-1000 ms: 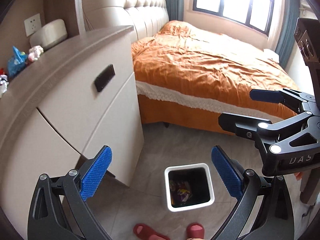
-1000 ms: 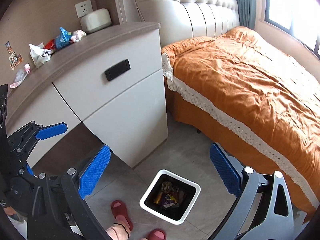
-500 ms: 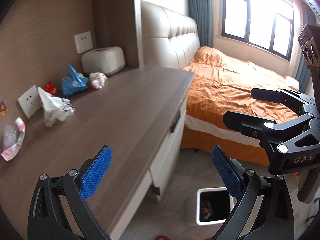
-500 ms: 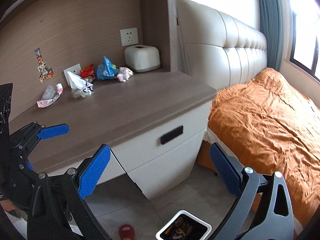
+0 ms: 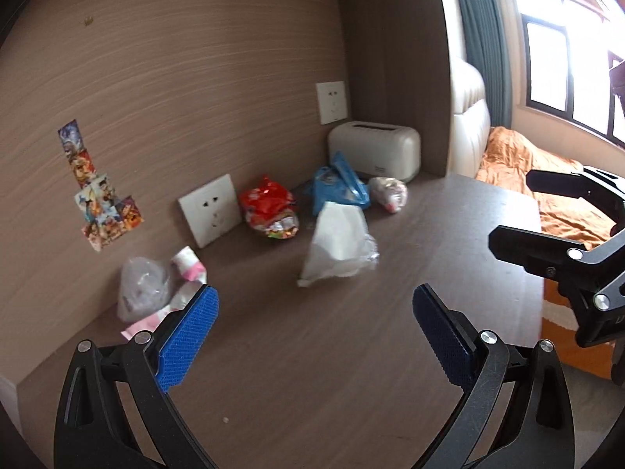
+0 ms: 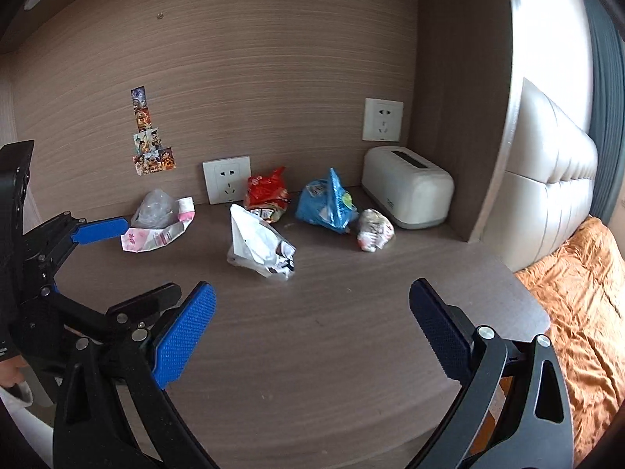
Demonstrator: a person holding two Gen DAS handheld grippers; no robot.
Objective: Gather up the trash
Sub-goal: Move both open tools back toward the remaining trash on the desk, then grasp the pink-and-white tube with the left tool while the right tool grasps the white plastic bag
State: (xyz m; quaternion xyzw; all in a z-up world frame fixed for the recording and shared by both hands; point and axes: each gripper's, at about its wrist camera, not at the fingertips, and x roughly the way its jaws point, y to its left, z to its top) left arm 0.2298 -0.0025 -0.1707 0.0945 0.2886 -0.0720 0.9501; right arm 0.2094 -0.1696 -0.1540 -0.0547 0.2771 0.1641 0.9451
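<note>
Several pieces of trash lie along the back of a wooden desk point(image 6: 332, 332): a white crumpled bag point(image 6: 258, 248) point(image 5: 338, 246), a red snack wrapper point(image 6: 267, 193) point(image 5: 269, 209), a blue wrapper point(image 6: 326, 203) point(image 5: 340, 187), a small crumpled wrapper point(image 6: 374, 230) point(image 5: 388, 193), and a pink-and-clear wrapper point(image 6: 160, 222) point(image 5: 156, 293) at the left. My left gripper point(image 5: 312, 336) is open and empty, hovering above the desk in front of the trash. My right gripper point(image 6: 310, 328) is open and empty beside it, also short of the trash.
A cream tissue box point(image 6: 408, 193) stands at the back right corner. Two wall sockets point(image 6: 226, 184) and stickers point(image 6: 150, 144) are on the wooden back wall. A padded headboard point(image 6: 547, 179) and an orange bed point(image 6: 586, 285) lie to the right.
Both grippers have risen from over the floor bin and swung toward the desk top. The trash now lies close ahead; the bin has left the view. Both stay open.
</note>
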